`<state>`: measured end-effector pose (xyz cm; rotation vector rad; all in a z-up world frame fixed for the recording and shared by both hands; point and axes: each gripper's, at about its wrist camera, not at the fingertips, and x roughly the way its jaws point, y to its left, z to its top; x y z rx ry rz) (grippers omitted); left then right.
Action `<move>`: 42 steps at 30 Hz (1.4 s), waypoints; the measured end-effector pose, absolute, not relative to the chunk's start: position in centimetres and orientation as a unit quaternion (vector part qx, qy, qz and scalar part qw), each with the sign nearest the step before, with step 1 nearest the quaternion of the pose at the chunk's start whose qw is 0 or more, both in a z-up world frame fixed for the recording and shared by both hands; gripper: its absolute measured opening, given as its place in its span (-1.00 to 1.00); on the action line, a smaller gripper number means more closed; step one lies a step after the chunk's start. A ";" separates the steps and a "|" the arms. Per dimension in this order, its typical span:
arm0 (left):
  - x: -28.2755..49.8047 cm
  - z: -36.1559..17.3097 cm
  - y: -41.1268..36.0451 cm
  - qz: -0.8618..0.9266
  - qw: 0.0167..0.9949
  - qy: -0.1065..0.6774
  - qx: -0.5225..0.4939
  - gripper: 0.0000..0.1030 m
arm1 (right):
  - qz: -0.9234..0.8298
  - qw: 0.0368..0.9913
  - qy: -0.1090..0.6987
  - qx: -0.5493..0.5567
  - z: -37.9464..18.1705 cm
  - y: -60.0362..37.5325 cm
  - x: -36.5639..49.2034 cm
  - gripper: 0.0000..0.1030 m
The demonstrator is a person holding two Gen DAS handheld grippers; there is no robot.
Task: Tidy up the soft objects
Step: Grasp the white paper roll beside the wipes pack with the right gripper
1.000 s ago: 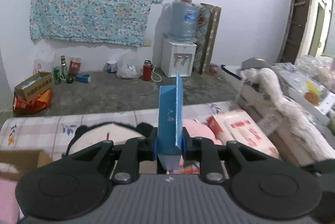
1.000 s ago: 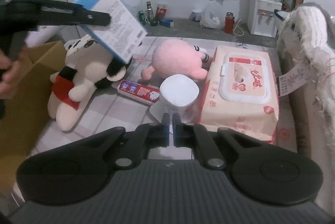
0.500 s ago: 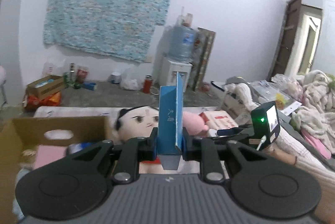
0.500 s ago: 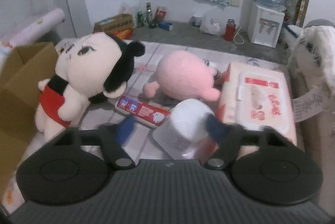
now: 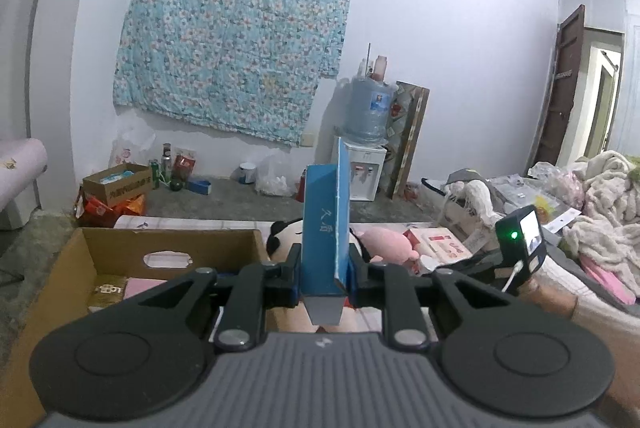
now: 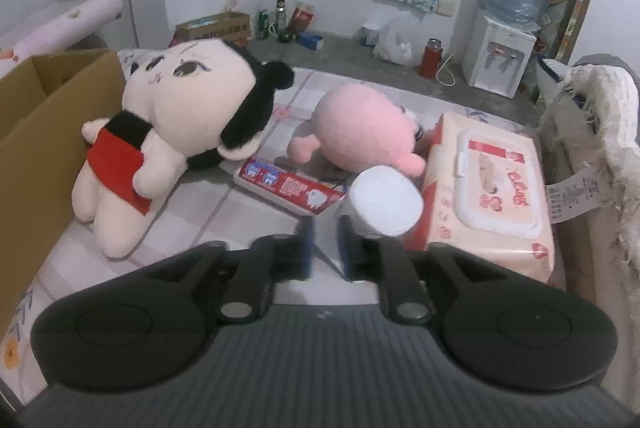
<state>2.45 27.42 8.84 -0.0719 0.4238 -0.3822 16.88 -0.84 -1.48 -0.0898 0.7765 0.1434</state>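
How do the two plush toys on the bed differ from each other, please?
The doll has a cream face, black hair and a red outfit; the pink plush is one colour nearly all over. The doll is the larger and lies beside the box; the pink plush lies against the wipes pack. Both rest untouched on the checked sheet.

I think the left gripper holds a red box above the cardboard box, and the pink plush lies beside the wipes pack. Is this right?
Not quite: the box in the left gripper is blue, not red, as the left wrist view shows. The rest holds: it is above the cardboard box, and the pink plush lies beside the wipes pack.
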 end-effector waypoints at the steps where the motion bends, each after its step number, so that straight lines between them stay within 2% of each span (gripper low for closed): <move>1: 2.3 8.6 27.7 -0.188 0.959 0.210 -0.037 -0.58 | 0.071 0.922 0.377 -0.045 -1.3 -1.0 16.9 -0.18; 2: 2.3 8.4 27.9 -0.188 0.958 0.212 -0.040 -0.58 | 0.069 0.923 0.376 -0.050 -1.2 -1.2 17.1 0.16; 3: 2.4 8.3 28.1 -0.188 0.958 0.214 -0.045 -0.58 | 0.065 0.924 0.373 -0.058 -1.0 -1.2 17.3 0.34; 11: 3.4 6.6 28.5 -0.175 0.955 0.235 -0.051 -0.58 | 0.051 0.917 0.383 -0.094 -2.9 -1.2 20.4 0.50; 13: 3.7 6.4 28.6 -0.176 0.954 0.239 -0.054 -0.58 | 0.046 0.920 0.370 -0.121 -3.7 -0.7 20.3 0.44; 14: 3.6 6.2 28.6 -0.176 0.954 0.239 -0.054 -0.58 | 0.040 0.920 0.368 -0.131 -3.9 -0.5 20.2 0.19; 15: 3.7 6.3 28.6 -0.176 0.954 0.238 -0.055 -0.58 | 0.025 0.920 0.364 -0.144 -3.9 -0.3 19.9 0.04; 22: 3.1 6.3 28.4 -0.190 0.953 0.230 -0.060 -0.58 | 0.078 0.908 0.379 -0.159 -2.9 -0.2 17.1 0.00; 26: 2.5 6.4 28.1 -0.192 0.952 0.229 -0.058 -0.58 | 0.129 0.906 0.378 -0.140 -2.2 0.7 14.8 -0.08; 31: 2.1 6.6 28.4 -0.188 0.954 0.226 -0.058 -0.58 | 0.156 0.901 0.386 -0.117 -1.4 1.3 13.5 -0.08; 32: 2.0 6.7 28.4 -0.187 0.954 0.226 -0.059 -0.57 | 0.157 0.901 0.389 -0.109 -1.3 1.1 13.4 -0.02; 35: 1.8 6.8 28.6 -0.184 0.955 0.225 -0.061 -0.57 | 0.148 0.897 0.408 -0.084 -1.5 0.4 13.8 0.39; 42: 1.8 6.2 28.9 -0.175 0.954 0.233 -0.071 -0.57 | 0.142 0.896 0.418 -0.052 -3.4 -0.4 14.1 0.28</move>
